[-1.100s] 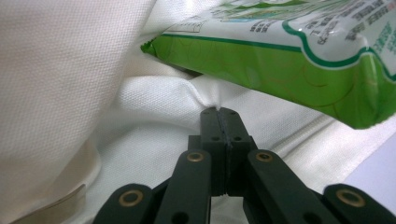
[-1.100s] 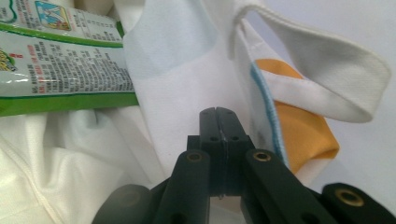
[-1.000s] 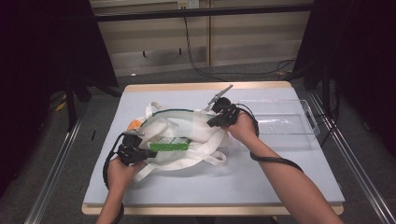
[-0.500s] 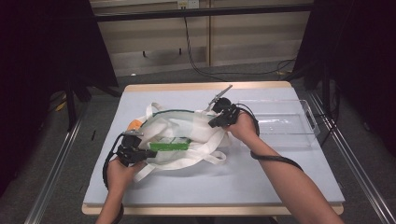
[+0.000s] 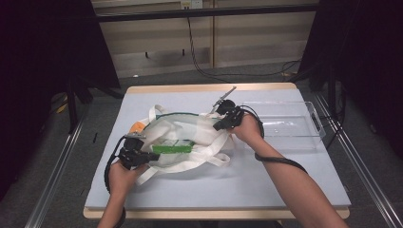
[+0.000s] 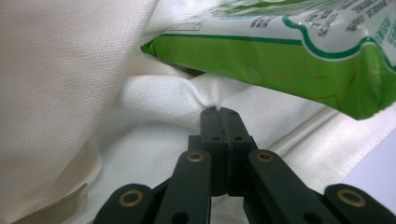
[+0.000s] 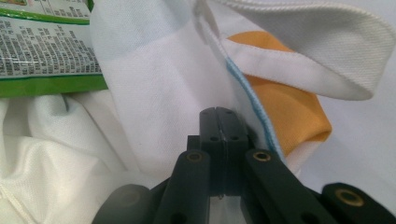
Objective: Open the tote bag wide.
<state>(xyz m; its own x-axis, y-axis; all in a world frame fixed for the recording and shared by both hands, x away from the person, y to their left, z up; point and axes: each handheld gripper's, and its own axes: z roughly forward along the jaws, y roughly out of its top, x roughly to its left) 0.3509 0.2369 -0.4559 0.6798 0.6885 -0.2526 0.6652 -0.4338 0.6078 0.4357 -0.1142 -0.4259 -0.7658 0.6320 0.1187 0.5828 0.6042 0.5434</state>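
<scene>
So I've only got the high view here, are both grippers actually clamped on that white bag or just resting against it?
Observer: The left gripper is shut on the white bag; its fingers pinch a fold of cloth just below the green packet.
Operator: And the right one?
Observer: The right gripper is shut on the bag's cloth too, beside a pale blue stitched edge.
Operator: What's the orange thing at the bag's far left?
Observer: In the right gripper view it is an orange patch under a white strap; what it is, I cannot tell.
</scene>
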